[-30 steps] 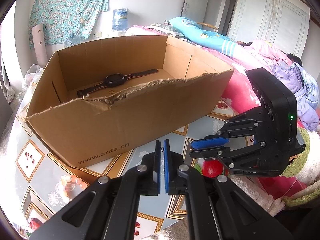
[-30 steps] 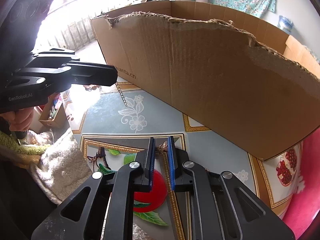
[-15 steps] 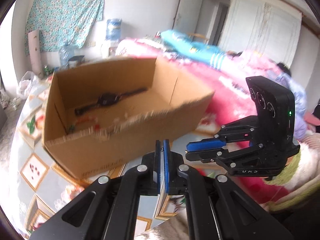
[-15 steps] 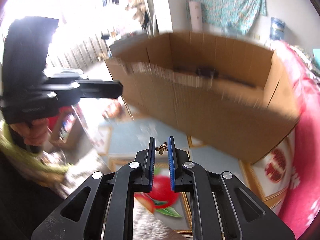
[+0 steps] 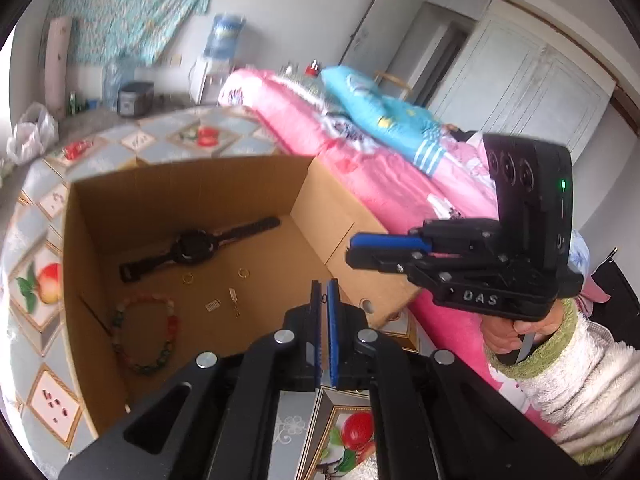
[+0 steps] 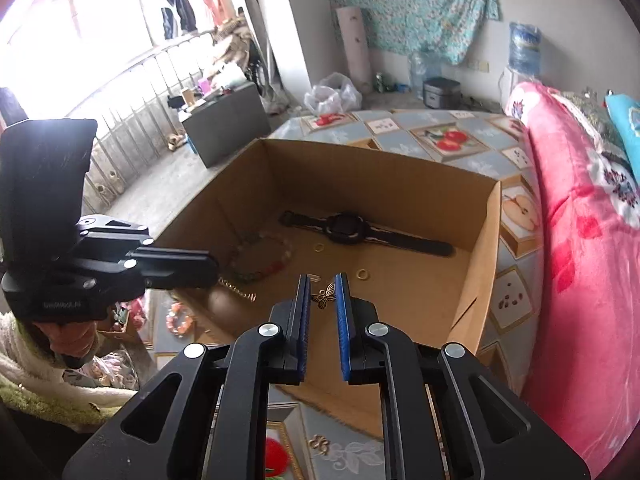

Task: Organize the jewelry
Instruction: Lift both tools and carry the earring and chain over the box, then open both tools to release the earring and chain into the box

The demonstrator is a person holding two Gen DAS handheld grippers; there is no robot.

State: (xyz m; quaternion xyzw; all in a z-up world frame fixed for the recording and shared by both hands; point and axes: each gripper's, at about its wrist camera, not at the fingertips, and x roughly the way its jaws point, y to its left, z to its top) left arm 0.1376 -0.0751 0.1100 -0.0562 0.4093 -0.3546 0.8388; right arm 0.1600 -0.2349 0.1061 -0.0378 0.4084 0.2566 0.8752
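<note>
The cardboard box [image 6: 486,264] fills the centre of both views. A second ago only its outer wall faced the right camera; now both grippers look down into it, so the carried pieces appear ready for release inside.

Box contents, lower left to centre of the left view: bead bracelet [image 5: 146,334], black watch [image 5: 192,246], two small rings [image 5: 188,279].

The right gripper [image 6: 323,300] pinches a small butterfly charm [image 6: 325,295] between narrowly parted pads. The left gripper [image 5: 324,304] is closed nearly flat on a thin chain [image 6: 236,290], which trails from its tip at centre left of the right view.

Legible writing: "DAS" on the right gripper's body. The left body's lettering is too blurred to read.
</note>
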